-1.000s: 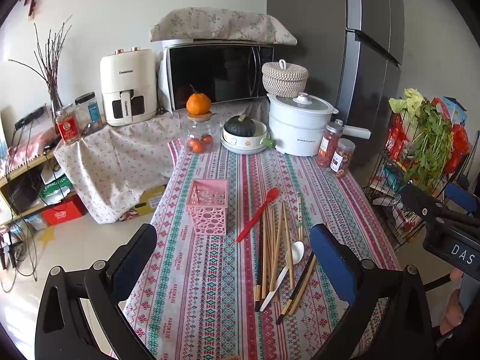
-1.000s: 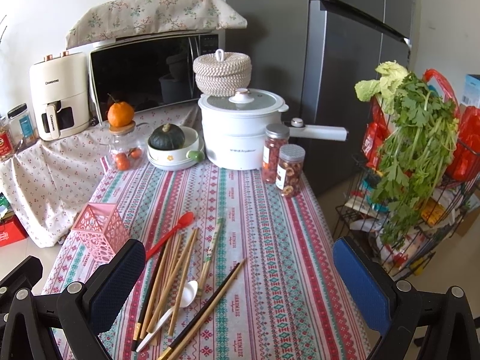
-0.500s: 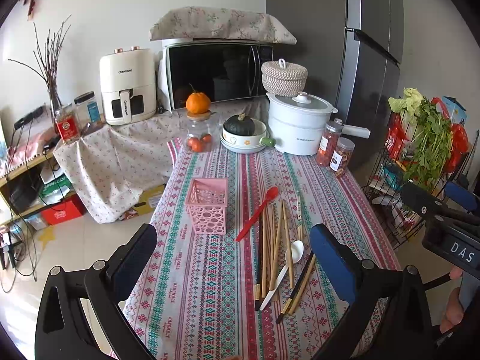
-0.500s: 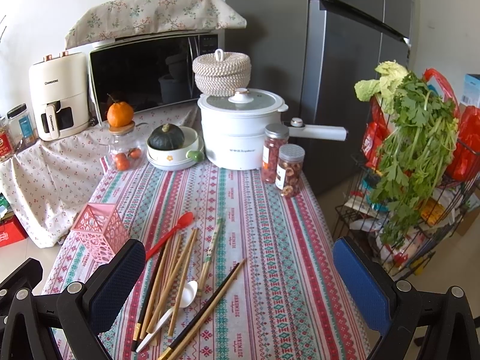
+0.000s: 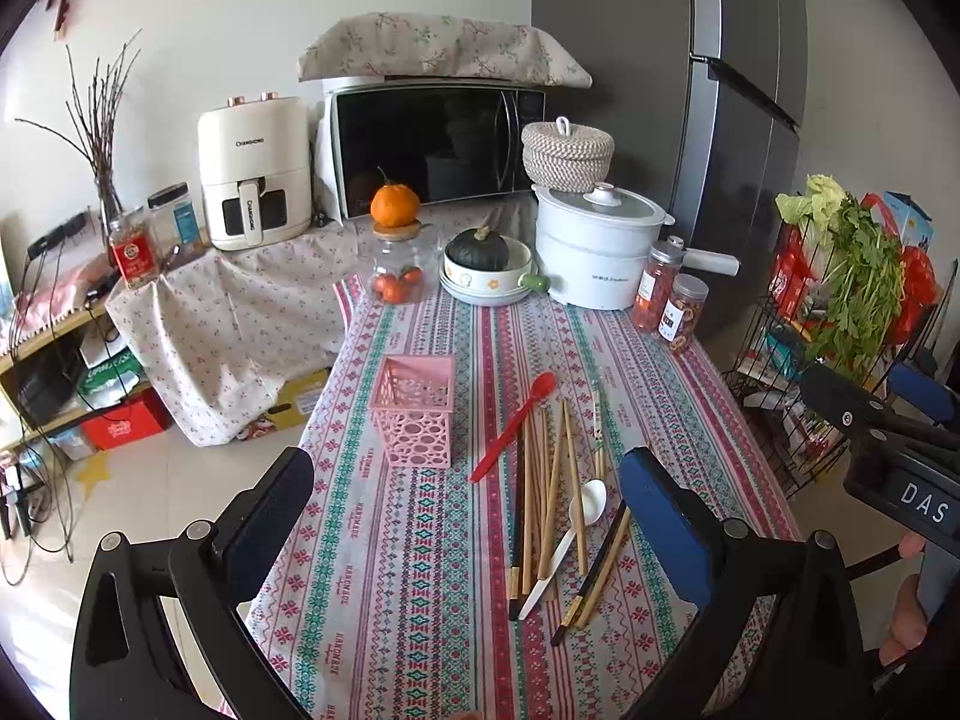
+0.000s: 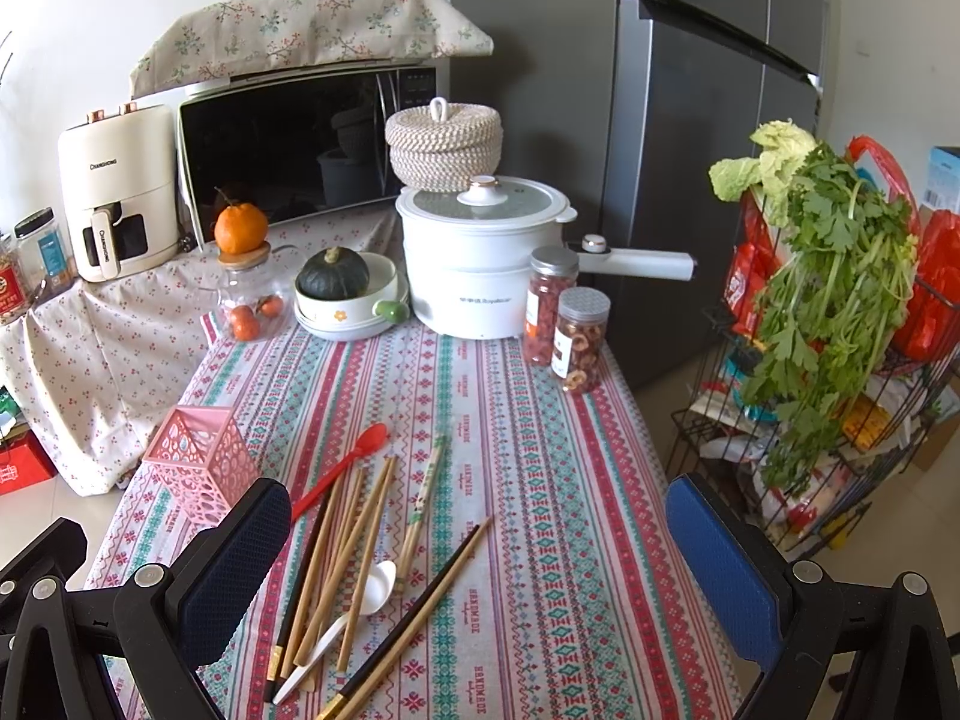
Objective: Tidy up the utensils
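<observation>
We judge the job as not yet begun: every utensil lies loose on the striped tablecloth (image 5: 420,570), and the pink holder (image 5: 414,414) stands upright with nothing in it that we can see. Our left gripper (image 5: 465,516) hovers above the near end of the table with its jaws spread wide and nothing between them; our right gripper (image 6: 480,558) is likewise wide open and empty, over the utensil pile. In the left wrist view the holder sits at about 11 o'clock from the pile. The red spoon (image 5: 513,426) lies nearest it, slanting toward 1 o'clock, close to but apart from the holder. The wooden chopsticks (image 5: 549,498) lie in a rough bundle beside it, the white spoon (image 5: 570,534) rests across their lower ends, and a dark pair of chopsticks (image 6: 420,606) angles off at the pile's right edge. A patterned pair (image 6: 426,492) lies slightly apart. All of these remain to be picked up and stood in the holder.
</observation>
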Demonstrator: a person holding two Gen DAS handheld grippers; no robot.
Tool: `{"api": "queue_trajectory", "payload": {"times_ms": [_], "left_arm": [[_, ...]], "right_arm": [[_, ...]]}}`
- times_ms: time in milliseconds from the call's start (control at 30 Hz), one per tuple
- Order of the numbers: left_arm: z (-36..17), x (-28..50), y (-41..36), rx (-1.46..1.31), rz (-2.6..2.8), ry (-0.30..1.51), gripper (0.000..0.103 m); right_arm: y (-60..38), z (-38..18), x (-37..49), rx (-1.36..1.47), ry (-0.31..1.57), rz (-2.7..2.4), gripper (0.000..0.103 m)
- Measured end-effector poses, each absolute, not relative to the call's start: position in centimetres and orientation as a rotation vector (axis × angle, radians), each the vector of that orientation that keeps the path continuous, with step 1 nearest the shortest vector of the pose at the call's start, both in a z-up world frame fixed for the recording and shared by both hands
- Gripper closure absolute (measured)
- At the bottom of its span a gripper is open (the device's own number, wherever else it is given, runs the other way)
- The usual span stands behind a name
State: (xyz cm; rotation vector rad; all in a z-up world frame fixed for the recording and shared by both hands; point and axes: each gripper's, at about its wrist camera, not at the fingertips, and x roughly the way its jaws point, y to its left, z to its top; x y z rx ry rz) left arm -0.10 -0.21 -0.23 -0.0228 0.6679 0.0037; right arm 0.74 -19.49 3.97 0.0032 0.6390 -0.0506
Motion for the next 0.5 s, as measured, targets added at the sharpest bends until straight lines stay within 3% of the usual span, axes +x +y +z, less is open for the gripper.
{"api": "queue_trajectory", "payload": {"times_ms": [500], "left_arm": [[-0.61,-0.08,-0.56,-0.013,0.007,0.674,0.000]], "right_arm": [[-19.45,3.37,1.42,0.011,0.666,-0.046,0.000]]}}
